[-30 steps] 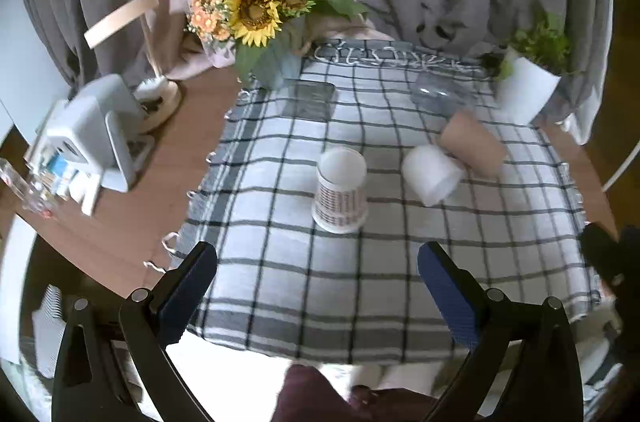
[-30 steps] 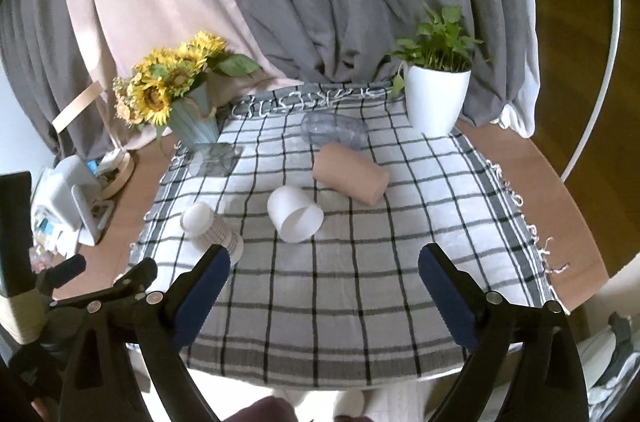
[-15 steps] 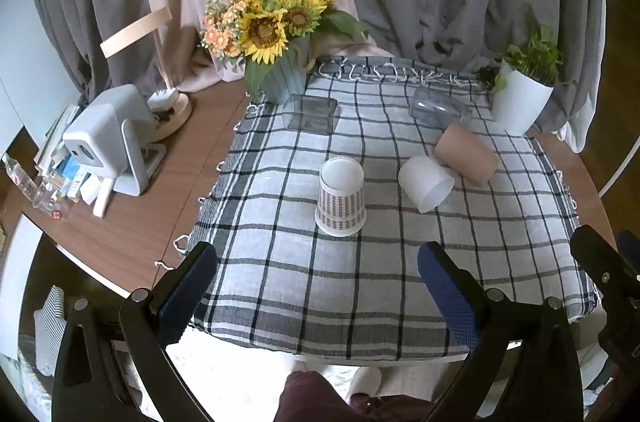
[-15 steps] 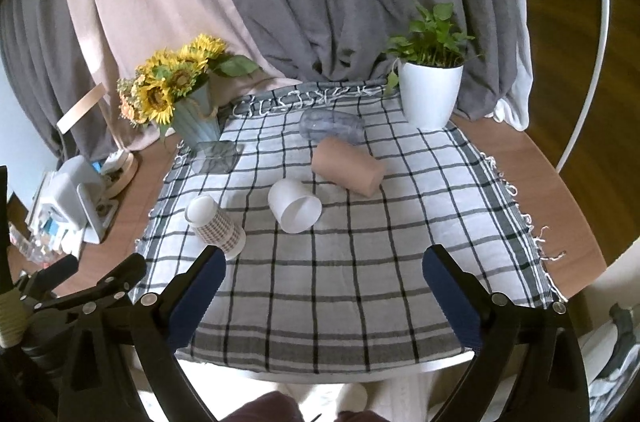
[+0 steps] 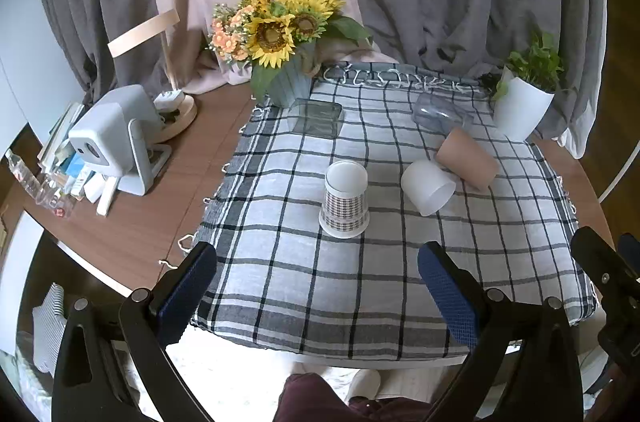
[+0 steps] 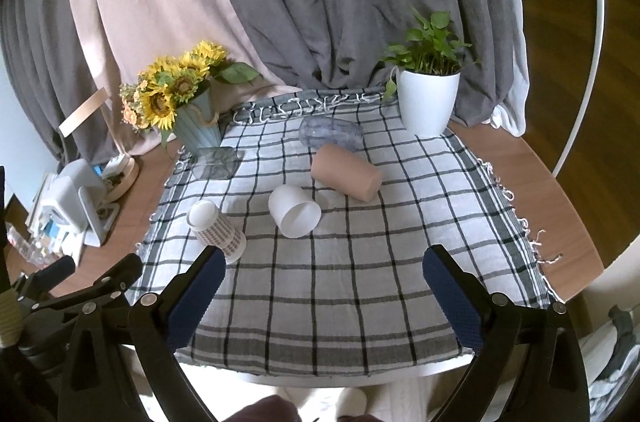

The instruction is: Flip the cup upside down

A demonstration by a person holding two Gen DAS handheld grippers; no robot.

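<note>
Patterned cup (image 5: 345, 200) standing rim-down, flat base up, on checked cloth (image 5: 304, 278), toward cloth's left side, about midway between near and far edges; same cup in right view (image 6: 218, 227). White cup (image 5: 428, 186) lying on its side just right of it, apart, mouth toward near edge. Tan cup (image 5: 466, 158) on its side behind white cup, touching or nearly so; cannot tell which. Clear cup (image 5: 440, 112) on its side farther back, near cloth's far edge. Clear square container (image 5: 318, 118) at cloth's far-left part, just in front of sunflower vase (image 5: 280, 62) at far-left corner. Potted plant (image 5: 524, 90) in white pot at far-right corner. White device (image 5: 116, 138) on bare tabletop (image 5: 192, 182) off cloth's left edge, clutter beside it. Grey and pink curtains (image 6: 280, 2) behind.

Left gripper (image 5: 316, 286) released, blue pads wide apart, empty, hanging over near edge, well short of patterned cup. Right gripper (image 6: 320, 286) also released, empty, over near edge, well apart from all cups.
</note>
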